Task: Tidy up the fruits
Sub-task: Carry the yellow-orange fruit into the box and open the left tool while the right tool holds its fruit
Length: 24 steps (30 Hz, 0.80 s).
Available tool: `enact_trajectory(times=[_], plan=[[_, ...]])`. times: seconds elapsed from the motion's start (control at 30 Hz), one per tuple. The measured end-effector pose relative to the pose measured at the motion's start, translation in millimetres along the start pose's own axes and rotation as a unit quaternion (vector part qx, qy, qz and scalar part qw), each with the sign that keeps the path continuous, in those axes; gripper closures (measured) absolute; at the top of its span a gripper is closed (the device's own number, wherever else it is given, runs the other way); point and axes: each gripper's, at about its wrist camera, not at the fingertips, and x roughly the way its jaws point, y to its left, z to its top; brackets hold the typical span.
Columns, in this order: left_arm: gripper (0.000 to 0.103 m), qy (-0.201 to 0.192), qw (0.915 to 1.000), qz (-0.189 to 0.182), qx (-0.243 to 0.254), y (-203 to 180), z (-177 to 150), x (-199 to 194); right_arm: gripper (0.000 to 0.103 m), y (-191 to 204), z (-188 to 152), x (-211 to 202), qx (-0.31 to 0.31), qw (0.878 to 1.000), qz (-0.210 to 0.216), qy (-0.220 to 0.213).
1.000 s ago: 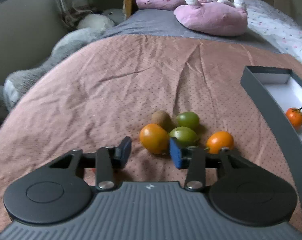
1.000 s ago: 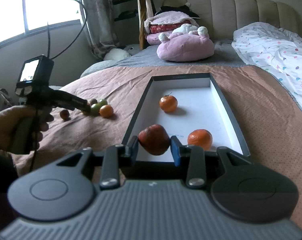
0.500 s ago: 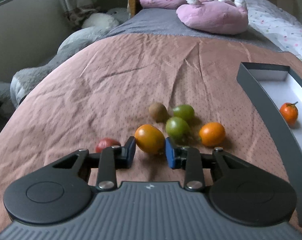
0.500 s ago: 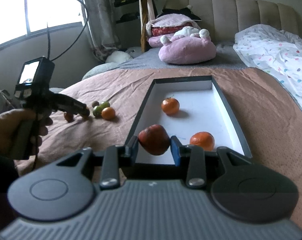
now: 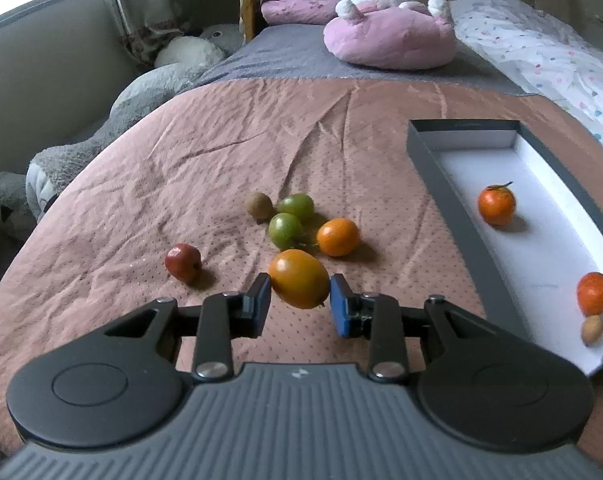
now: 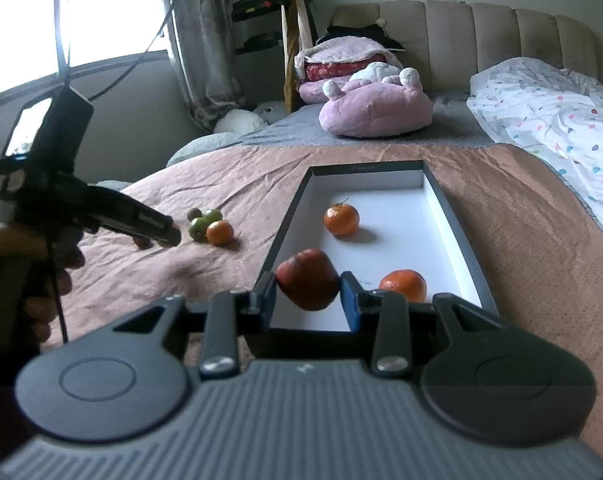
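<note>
We have the left gripper (image 5: 300, 302) clamped on a yellow-orange oval fruit (image 5: 299, 284), lifted above the brown bedspread (image 5: 221, 152). Right gripper (image 6: 307, 294) grips a dark red fruit (image 6: 307, 279) at the near end of the grey-walled white tray (image 6: 397, 216).

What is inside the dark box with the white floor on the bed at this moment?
The box holds two orange mandarins, one with a stem and one nearer. The red fruit in the right gripper covers part of the floor.
</note>
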Motion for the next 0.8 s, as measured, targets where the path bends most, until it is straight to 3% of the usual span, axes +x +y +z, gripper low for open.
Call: enact_trajectory(times=[0.43, 0.8], plan=[[0.066, -0.018, 0.9997, -0.003, 0.014, -25, 8, -33, 0.066, -4, 1, -10, 0.010, 1.000, 0.006, -0.016], [0.066, -0.025, 0.9981, -0.049, 0.028, -59, 20, -47, 0.066, -6, 0, -33, 0.015, 1.000, -0.014, -0.024]])
